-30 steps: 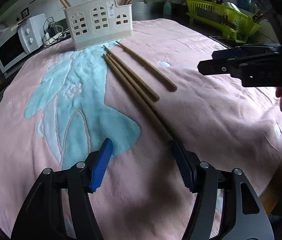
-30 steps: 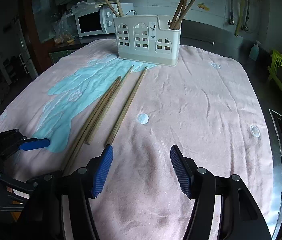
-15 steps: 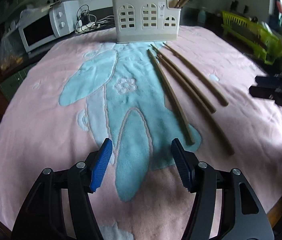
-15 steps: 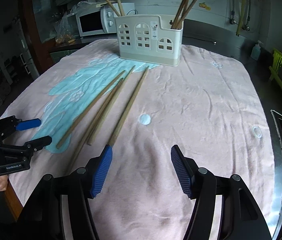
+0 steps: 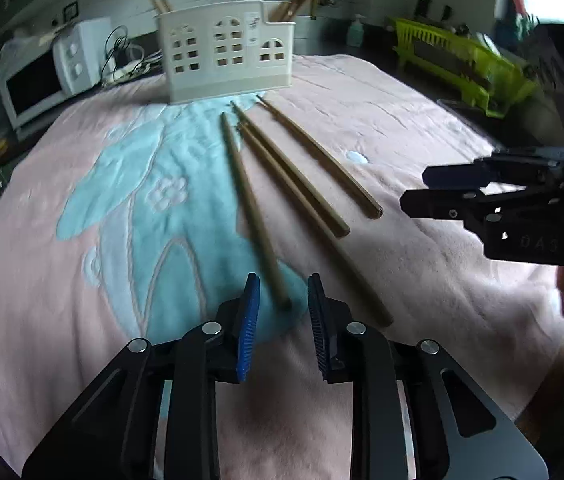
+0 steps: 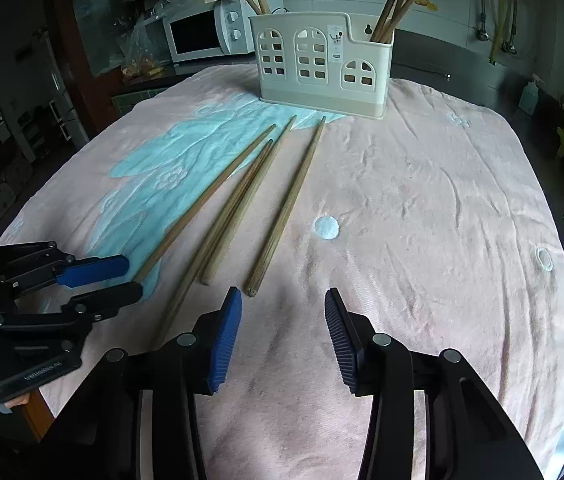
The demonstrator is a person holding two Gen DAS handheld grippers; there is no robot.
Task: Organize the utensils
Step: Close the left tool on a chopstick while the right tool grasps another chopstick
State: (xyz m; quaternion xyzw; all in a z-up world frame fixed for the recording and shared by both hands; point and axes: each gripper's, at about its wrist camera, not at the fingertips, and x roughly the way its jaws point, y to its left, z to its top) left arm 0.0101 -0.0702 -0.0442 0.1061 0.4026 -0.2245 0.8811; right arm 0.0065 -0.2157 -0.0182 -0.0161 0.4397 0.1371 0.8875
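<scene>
Several wooden chopsticks lie on the pink and blue cloth (image 6: 422, 200) in front of a white utensil caddy (image 6: 322, 68) that holds more chopsticks. My left gripper (image 5: 282, 304) has its jaws partly closed around the near end of the leftmost chopstick (image 5: 246, 196), with a gap on each side; it also shows in the right wrist view (image 6: 130, 276). My right gripper (image 6: 282, 312) is open and empty, just short of the near end of the rightmost chopstick (image 6: 286, 208). It shows at the right of the left wrist view (image 5: 414, 190).
A white microwave (image 6: 202, 34) stands behind the table at the left. A green dish rack (image 5: 462, 56) stands at the far right. The cloth's front edge lies close under both grippers.
My left gripper has moved right and forward onto the near end of the leftmost chopstick and its jaws have narrowed. My right gripper has moved slightly towards the chopsticks.
</scene>
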